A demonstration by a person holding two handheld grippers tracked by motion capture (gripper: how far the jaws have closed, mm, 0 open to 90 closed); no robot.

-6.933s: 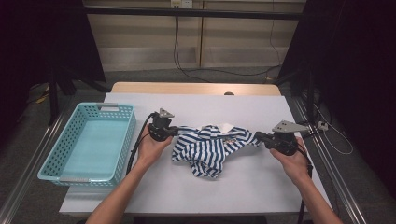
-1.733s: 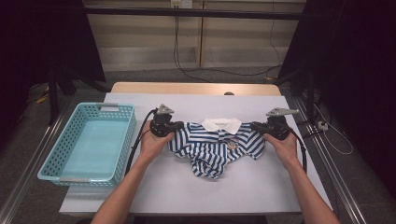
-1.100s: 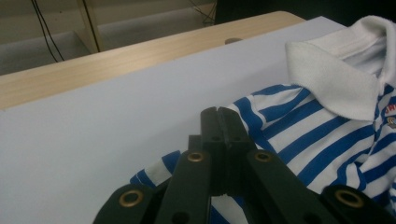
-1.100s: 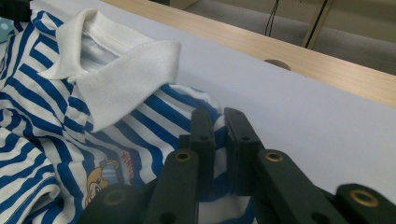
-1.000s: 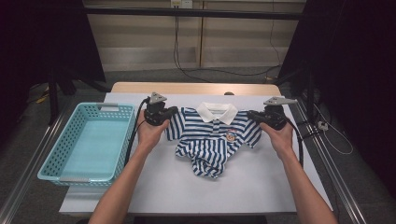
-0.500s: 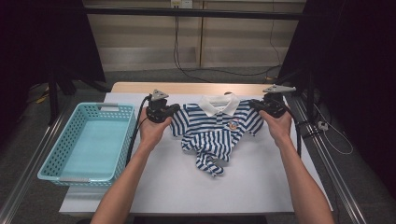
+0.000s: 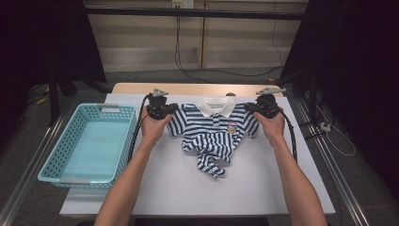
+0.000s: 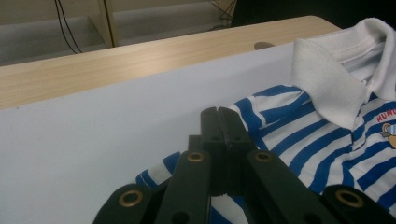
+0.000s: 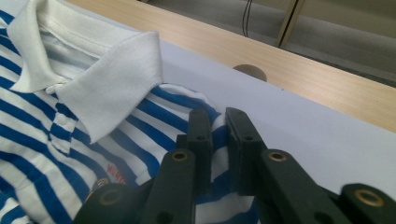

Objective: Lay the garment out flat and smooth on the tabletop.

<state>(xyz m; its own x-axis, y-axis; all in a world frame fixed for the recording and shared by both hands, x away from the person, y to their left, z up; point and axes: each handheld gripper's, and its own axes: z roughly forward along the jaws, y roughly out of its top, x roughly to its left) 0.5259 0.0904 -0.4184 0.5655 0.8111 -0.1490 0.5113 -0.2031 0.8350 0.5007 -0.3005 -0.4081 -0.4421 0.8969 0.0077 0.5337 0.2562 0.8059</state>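
A small blue-and-white striped polo shirt (image 7: 214, 132) with a white collar lies on the white table (image 7: 188, 188), collar toward the far edge, its lower hem crumpled. My left gripper (image 7: 175, 109) is shut on the shirt's left shoulder (image 8: 299, 126), jaws (image 8: 218, 112) pressed together. My right gripper (image 7: 247, 109) is at the other shoulder. Its jaws (image 9: 218, 114) have just been opening and stand slightly apart, with striped fabric (image 9: 116, 93) in the gap.
A light blue plastic basket (image 7: 101, 109) stands on the left part of the table. A wooden strip (image 7: 188, 88) runs along the table's far edge. Cables trail from both grippers. Bare white surface lies in front of the shirt.
Both hands carried the shirt from a crumpled heap mid-table toward the far edge, spreading its shoulders apart. The collar now lies flat and the chest is stretched out.
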